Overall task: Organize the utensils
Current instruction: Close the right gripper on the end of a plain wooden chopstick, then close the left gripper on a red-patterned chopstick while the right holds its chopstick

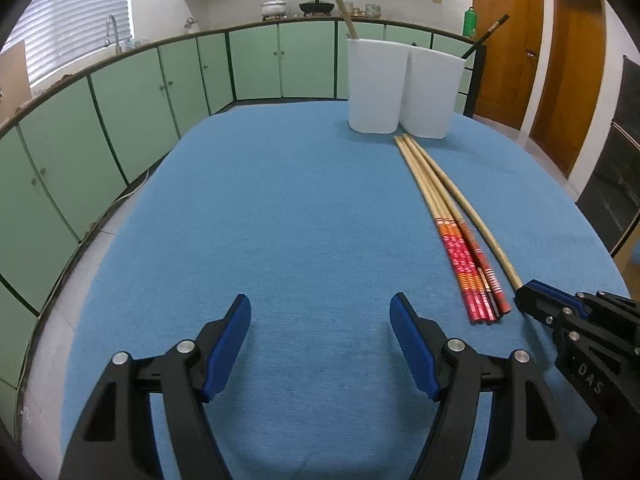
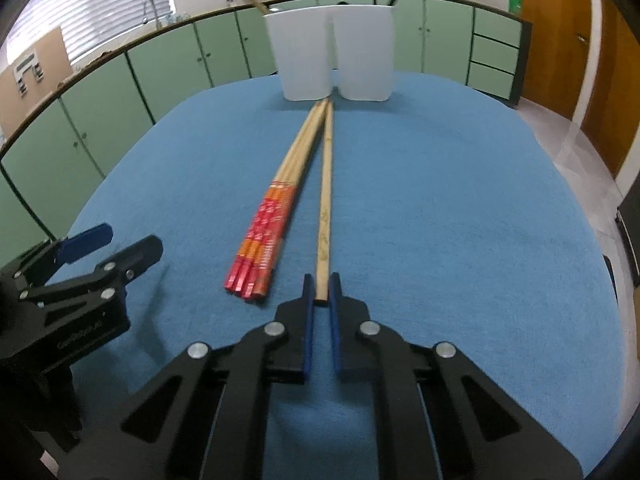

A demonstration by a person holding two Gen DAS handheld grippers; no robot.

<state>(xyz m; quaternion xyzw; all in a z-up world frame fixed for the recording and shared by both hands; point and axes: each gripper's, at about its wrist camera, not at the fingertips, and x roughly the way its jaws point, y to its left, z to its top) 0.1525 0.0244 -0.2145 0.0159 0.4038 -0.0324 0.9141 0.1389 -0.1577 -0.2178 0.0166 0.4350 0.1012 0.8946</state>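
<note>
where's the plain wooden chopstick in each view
Left wrist: the plain wooden chopstick lies right of centre, just right of the red-handled chopsticks, its near end in the right gripper.
Right wrist: centre, running up from between the fingers.
Shared landmark: the two white containers at its far tip.

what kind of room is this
Most likely a home kitchen. Pale green cabinet doors run under a long counter, a white lidded pot and a black wok sit on that counter, and a curved metal sink faucet stands below the window blinds.
</note>
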